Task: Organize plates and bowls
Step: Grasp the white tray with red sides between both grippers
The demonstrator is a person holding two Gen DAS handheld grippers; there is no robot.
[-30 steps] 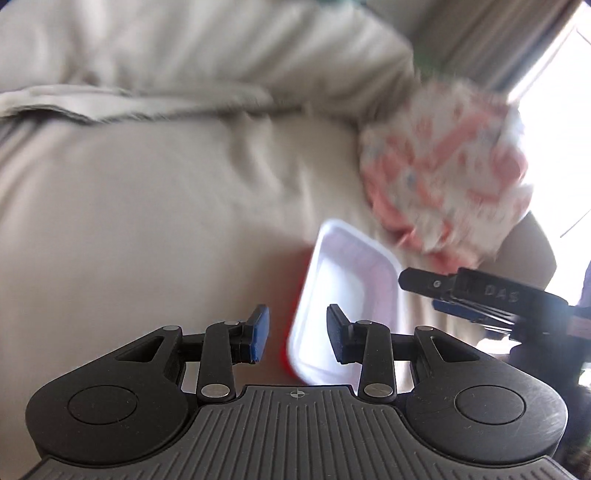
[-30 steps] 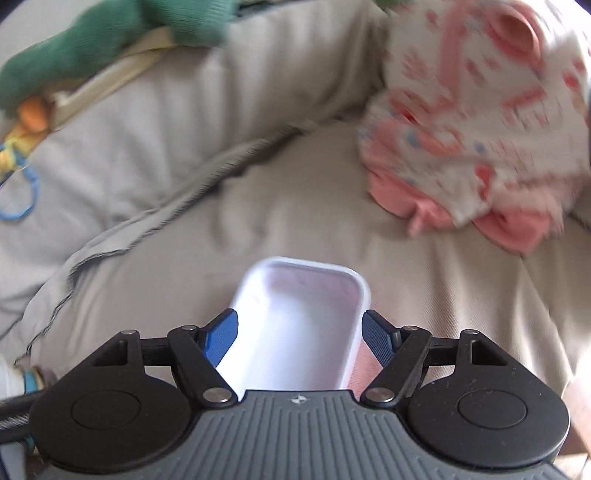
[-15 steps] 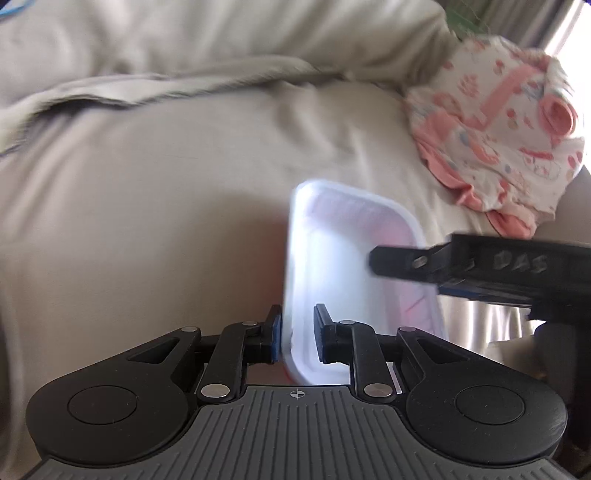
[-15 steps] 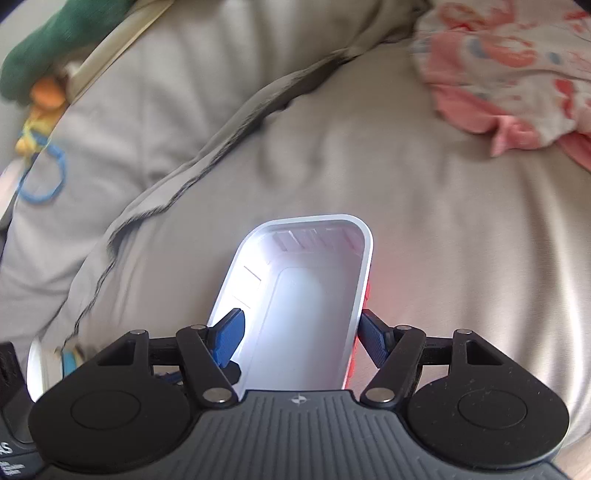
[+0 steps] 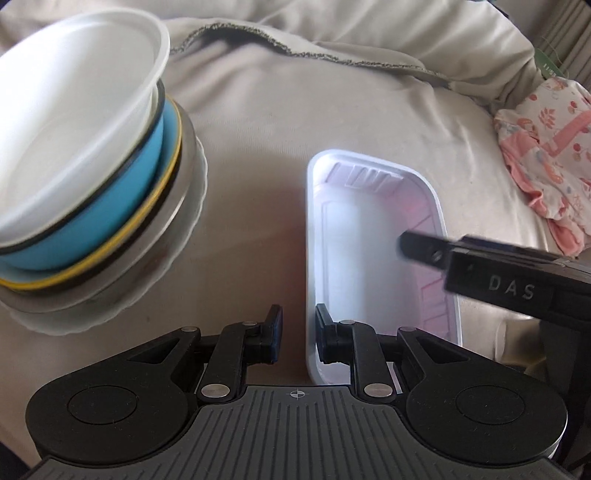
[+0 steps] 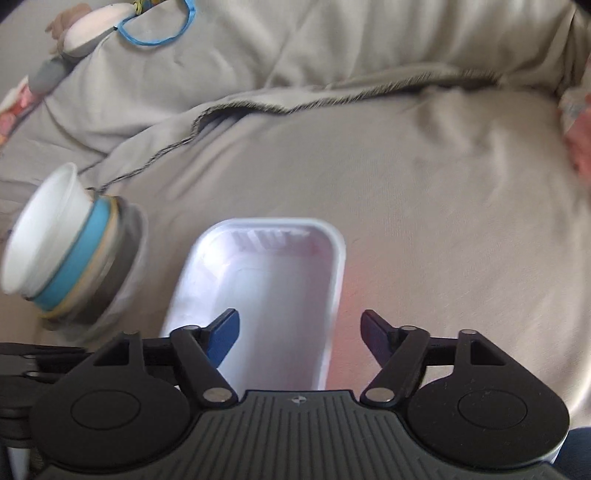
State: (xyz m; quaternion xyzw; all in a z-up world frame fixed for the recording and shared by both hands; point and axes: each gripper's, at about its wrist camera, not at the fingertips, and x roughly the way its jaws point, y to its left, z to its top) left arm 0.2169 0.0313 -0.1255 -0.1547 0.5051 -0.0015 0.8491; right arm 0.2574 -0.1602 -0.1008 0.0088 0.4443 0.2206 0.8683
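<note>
A white rectangular plastic tray (image 5: 369, 240) lies lengthwise on the beige bedcover. My left gripper (image 5: 299, 336) is shut on the near end of its left rim, one pad inside and one outside. My right gripper (image 6: 299, 332) straddles the tray's (image 6: 280, 295) right wall. Its jaws are opening and the pads stand off the wall. One of its black fingers (image 5: 424, 249) reaches over the tray. To the left stands a tilted stack (image 5: 85, 166): a white bowl on top, then a blue bowl, a metal dish and a white plate. The same stack (image 6: 62, 243) shows in the right wrist view.
Rumpled beige bedding with a frayed blanket edge (image 5: 332, 55) lies behind. A pink patterned garment (image 5: 546, 158) sits at the far right. A soft toy with a blue ring (image 6: 155, 33) rests on the pillows at the back left.
The left gripper shut on the tray's rim. Both grippers and the tray moved left, and the bowl stack came into view. The right jaws squeezed the tray, then spread apart.
</note>
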